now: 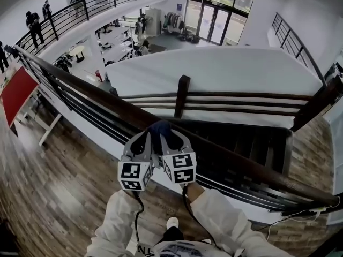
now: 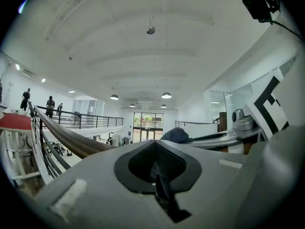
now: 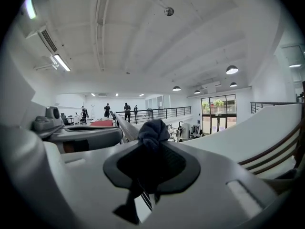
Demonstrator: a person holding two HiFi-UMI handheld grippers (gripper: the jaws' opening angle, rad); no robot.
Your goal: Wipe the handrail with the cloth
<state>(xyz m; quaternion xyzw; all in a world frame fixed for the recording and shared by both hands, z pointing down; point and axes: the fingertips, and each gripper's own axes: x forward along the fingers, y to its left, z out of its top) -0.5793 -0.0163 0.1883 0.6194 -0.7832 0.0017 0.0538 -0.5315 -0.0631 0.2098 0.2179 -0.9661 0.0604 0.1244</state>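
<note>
Head view gives us the dark wooden handrail (image 1: 91, 90), running from upper left down to lower right. We hold the left gripper (image 1: 146, 139) and the right gripper (image 1: 172, 138) side by side against its top. Between their tips the dark blue cloth (image 1: 159, 127) sits bunched on the rail. Right gripper view shows those jaws clamped on the wad. Left gripper view shows its jaws closed on a thin fold of it.
</note>
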